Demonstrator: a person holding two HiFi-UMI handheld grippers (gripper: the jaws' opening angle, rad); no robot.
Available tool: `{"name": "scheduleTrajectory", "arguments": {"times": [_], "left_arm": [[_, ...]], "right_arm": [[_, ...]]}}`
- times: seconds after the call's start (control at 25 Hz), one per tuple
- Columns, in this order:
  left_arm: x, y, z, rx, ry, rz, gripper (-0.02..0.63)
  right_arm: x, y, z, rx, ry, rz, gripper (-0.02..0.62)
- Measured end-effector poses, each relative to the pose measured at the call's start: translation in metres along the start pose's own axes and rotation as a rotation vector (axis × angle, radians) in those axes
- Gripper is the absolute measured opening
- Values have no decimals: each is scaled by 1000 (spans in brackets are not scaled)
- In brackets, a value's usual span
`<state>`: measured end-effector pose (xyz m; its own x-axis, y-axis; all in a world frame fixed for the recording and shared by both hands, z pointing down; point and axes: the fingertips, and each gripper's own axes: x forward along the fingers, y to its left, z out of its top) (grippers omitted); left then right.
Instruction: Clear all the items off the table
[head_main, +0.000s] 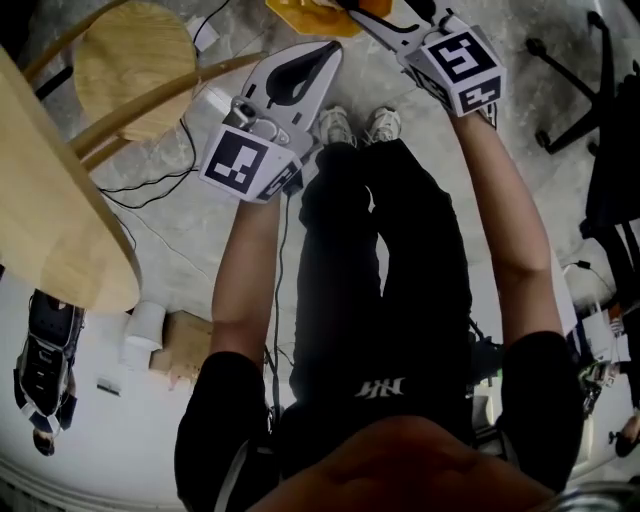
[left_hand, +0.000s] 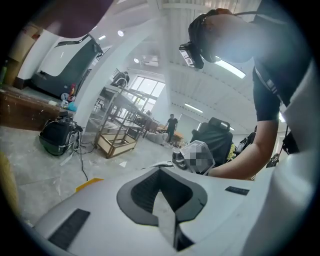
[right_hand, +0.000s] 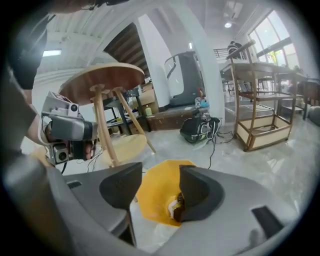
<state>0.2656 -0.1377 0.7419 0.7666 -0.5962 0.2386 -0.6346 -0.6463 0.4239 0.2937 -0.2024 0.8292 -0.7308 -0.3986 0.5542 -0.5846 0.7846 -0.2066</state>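
Yellow container (right_hand: 155, 200) is lying on the floor just beyond the right gripper (right_hand: 161, 172), showing between its parted, empty jaws, while the left gripper (left_hand: 160, 175) is hanging closed.

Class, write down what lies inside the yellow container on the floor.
A small white and brown item shows inside the yellow container. The right gripper covers part of that item and the container's right side, so anything else there cannot be seen.

The yellow bin (head_main: 305, 14) is cut off by the head view's top edge. A pale item (right_hand: 174, 206) inside is half hidden by the right gripper (right_hand: 159, 186) and cannot be identified.
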Motion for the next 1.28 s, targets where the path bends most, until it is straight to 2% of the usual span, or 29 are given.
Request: {"name": "scheduleTrajectory", "arguments": {"times": [0.16, 0.2, 0.36, 0.48, 0.56, 0.72, 0.92, 1.08, 1.28], "left_arm": [[-14, -45, 74, 1, -43, -51, 12], [-22, -57, 100, 8, -56, -63, 12], [-52, -115, 202, 42, -100, -84, 12], [-71, -162, 267, 115, -116, -79, 12], [-95, -188, 311, 154, -139, -54, 12], [-142, -221, 378, 155, -197, 52, 12], [-215, -228, 420, 186, -231, 182, 12], [-289, -219, 434, 195, -279, 279, 12], [-392, -207, 445, 212, -342, 371, 12]], "right_arm": [[-53, 23, 75, -8, -35, 0, 19], [-67, 33, 102, -12, -49, 4, 0], [-144, 72, 214, -28, -141, 45, -2], [-209, 103, 288, -79, -220, 88, -2], [-248, 130, 335, -125, -259, 107, -2], [-312, 177, 397, -173, -313, 169, -2], [-333, 237, 434, -175, -348, 254, -2], [-315, 299, 456, -170, -354, 366, -2], [-290, 393, 491, -240, -355, 482, -2]]}}
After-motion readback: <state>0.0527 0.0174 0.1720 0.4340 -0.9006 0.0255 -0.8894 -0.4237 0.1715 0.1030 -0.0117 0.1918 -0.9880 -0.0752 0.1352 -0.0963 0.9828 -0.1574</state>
